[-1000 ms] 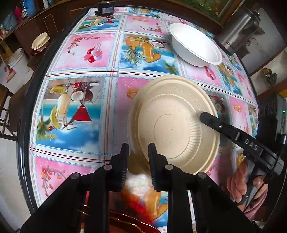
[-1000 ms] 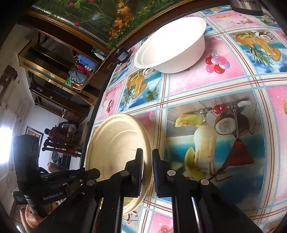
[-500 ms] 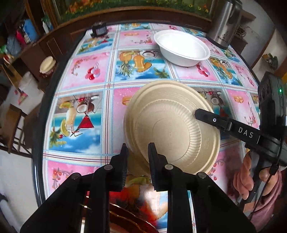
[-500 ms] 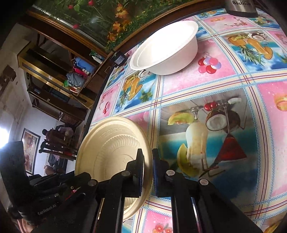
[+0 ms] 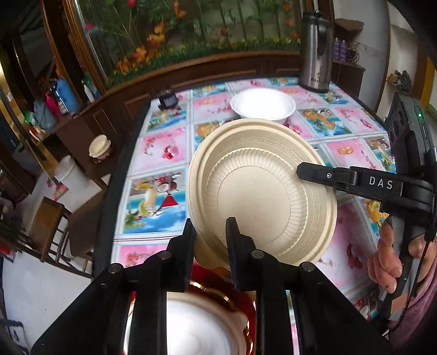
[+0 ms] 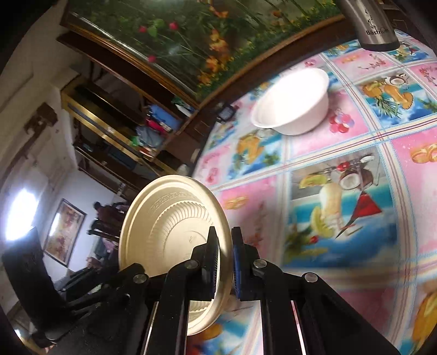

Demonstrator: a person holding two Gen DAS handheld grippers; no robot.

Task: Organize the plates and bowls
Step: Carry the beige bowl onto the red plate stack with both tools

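A beige ribbed plate (image 5: 259,191) hangs tilted above the table, its underside facing the left wrist camera. My left gripper (image 5: 210,226) is shut on its near rim. My right gripper (image 5: 300,170) reaches in from the right, a hand (image 5: 385,262) around its handle, and is shut on the right rim. In the right wrist view the same plate (image 6: 169,218) stands almost on edge between the pads of the right gripper (image 6: 225,234). A white bowl (image 5: 262,108) (image 6: 295,103) sits on the far part of the table.
Under the left gripper lies a red, gold-rimmed plate (image 5: 250,308) with a white bowl (image 5: 196,327) in it. A steel thermos (image 5: 316,54) (image 6: 374,24) and a small black device (image 5: 168,99) stand at the table's far edge. The patterned tablecloth (image 5: 161,147) ends at a dark rim on the left.
Both grippers have risen with the beige plate, which is now higher and more tilted. More of the room shows, and the red plate with its white bowl has come into view below.
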